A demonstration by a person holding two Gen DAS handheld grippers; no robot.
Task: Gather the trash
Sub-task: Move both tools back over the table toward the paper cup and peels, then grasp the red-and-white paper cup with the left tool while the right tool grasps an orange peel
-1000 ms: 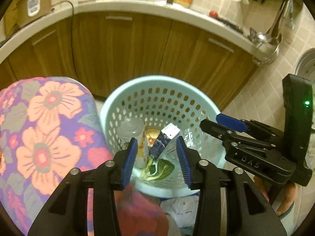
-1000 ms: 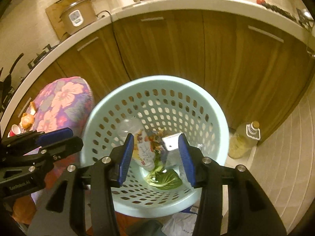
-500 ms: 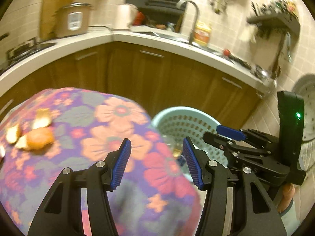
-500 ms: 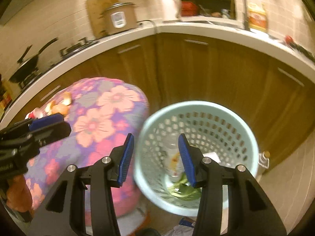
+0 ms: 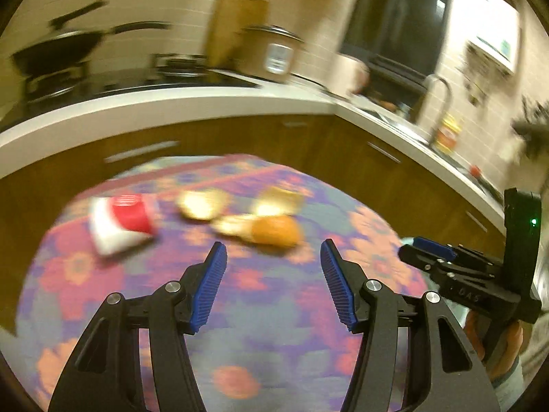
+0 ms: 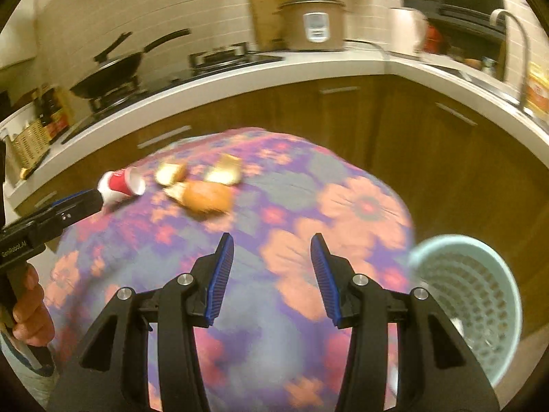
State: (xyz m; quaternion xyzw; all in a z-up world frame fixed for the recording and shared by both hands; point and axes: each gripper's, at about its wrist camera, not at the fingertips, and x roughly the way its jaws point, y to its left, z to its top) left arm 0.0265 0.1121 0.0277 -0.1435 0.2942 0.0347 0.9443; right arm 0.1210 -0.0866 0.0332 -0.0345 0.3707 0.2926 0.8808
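A round table with a purple floral cloth (image 5: pixel 260 292) (image 6: pixel 343 213) carries a tipped red-and-white paper cup (image 5: pixel 120 223) (image 6: pixel 121 185) and several orange peel pieces (image 5: pixel 274 228) (image 6: pixel 206 195) at its far side. My left gripper (image 5: pixel 272 257) is open and empty above the cloth, short of the peels. My right gripper (image 6: pixel 271 247) is open and empty over the cloth; it also shows in the left wrist view (image 5: pixel 432 254). The pale blue perforated basket (image 6: pixel 470 295) stands on the floor right of the table.
A white L-shaped counter (image 6: pixel 274 68) over brown cabinets wraps behind the table. It holds a wok (image 6: pixel 113 68), a rice cooker (image 6: pixel 312 24), a kettle (image 6: pixel 408 29) and a sink tap (image 6: pixel 514 34). Both views are motion-blurred.
Both grippers have swung left from over the basket to above the table. The cup and peels have come into view ahead. Both stay open and empty.
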